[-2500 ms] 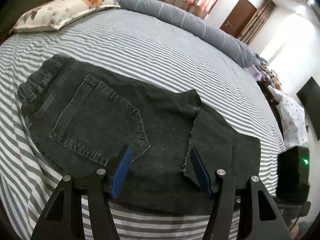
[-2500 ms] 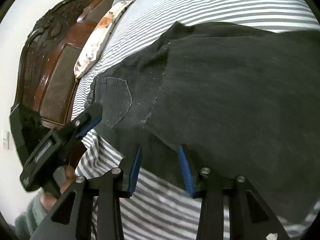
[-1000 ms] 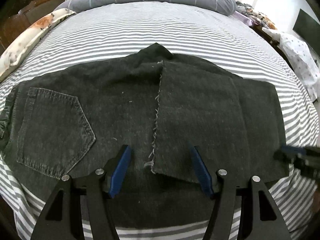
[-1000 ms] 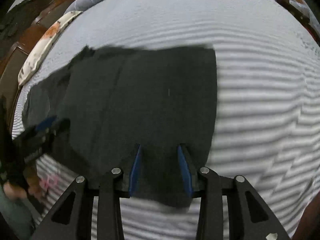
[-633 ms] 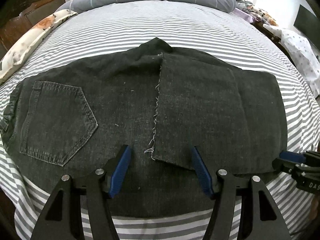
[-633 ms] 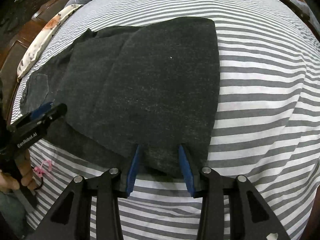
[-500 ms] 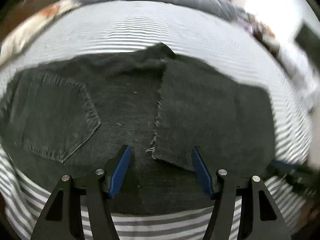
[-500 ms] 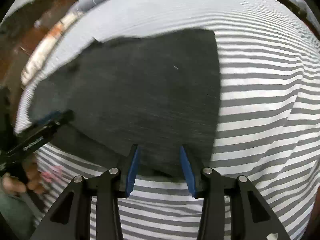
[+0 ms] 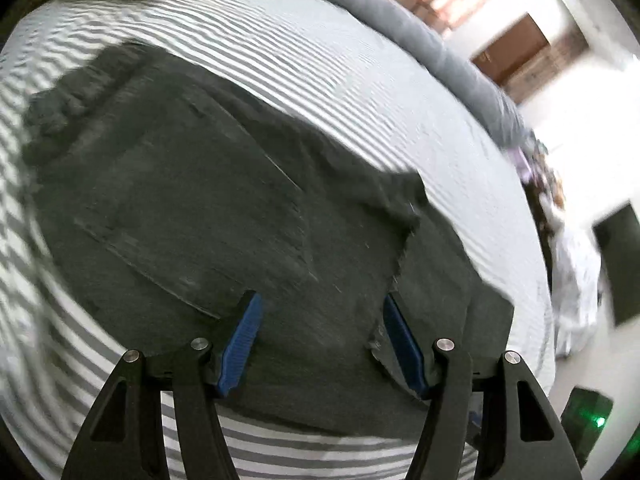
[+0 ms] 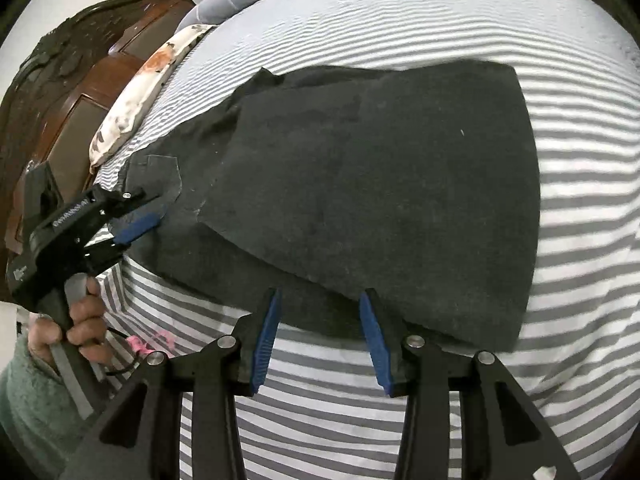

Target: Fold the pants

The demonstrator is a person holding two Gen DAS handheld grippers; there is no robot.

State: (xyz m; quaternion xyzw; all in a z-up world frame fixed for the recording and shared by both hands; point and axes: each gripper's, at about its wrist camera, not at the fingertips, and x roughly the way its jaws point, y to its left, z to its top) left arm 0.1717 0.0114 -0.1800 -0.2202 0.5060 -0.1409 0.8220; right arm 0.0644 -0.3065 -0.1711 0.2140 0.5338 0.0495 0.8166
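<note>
pants: dark pants (image 10: 360, 184) lie folded on my striped bed (image 10: 580, 208).
left view only: door (image 9: 508, 50) and back pocket, blurred.
right view only: headboard (image 10: 60, 92), my left hand (image 10: 80, 320).
left gripper (image 9: 320, 320): spread apart, empty, over the pants.
right gripper (image 10: 320, 320): spread apart, empty, at the near edge.

left gripper (image 10: 138, 216) | white letters printed along its black side, seen from the right wrist | too blurry to read | no other words or numbers to read anywhere
</note>
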